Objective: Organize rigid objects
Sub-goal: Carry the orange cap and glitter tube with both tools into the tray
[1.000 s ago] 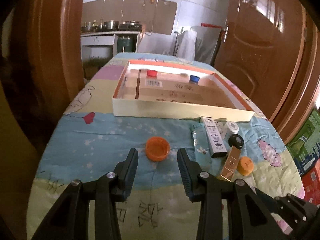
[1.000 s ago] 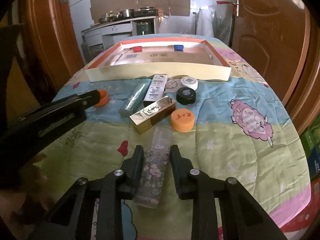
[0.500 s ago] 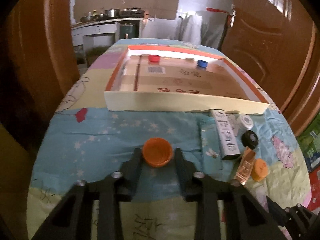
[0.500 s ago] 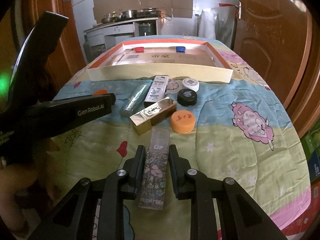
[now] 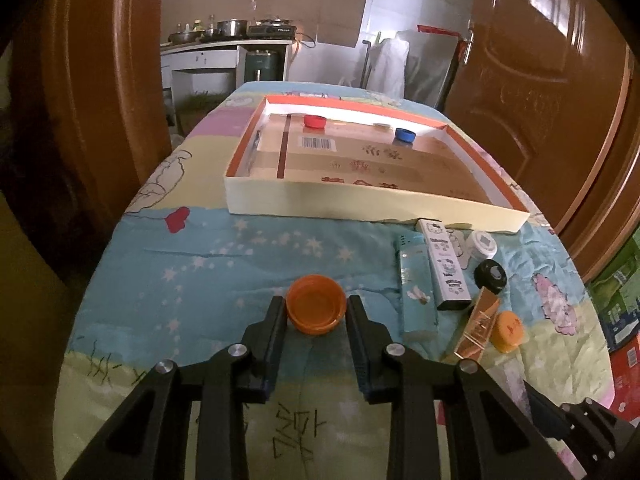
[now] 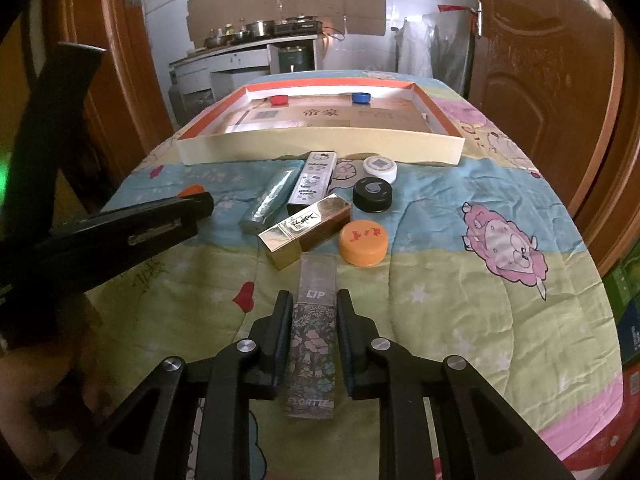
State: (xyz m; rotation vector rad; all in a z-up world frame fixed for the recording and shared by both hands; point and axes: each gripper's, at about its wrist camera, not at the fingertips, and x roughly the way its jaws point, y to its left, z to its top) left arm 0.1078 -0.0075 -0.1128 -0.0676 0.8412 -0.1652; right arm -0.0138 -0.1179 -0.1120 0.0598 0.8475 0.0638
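Left claw (image 5: 316, 312) closed on orange cap (image 5: 316, 309), open side up, on blue part of quilt (image 5: 200, 264) covering tabletop; jaws had just drawn in against its sides. Right claw (image 6: 313, 320) clamped narrow on floral lip tube (image 6: 314, 334), lying lengthwise along fingers on quilt. Ahead: gold box (image 6: 306, 230), second orange cap (image 6: 363, 242), black cap (image 6: 372, 195), white cap (image 6: 380, 168). Shallow tray (image 5: 360, 204) beyond held red cap (image 5: 314, 121), blue cap (image 5: 404, 134).

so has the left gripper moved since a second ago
Yes. The left gripper has come forward and its jaws have just been closing on the orange cap, which it now grips; the tray sits where it was.
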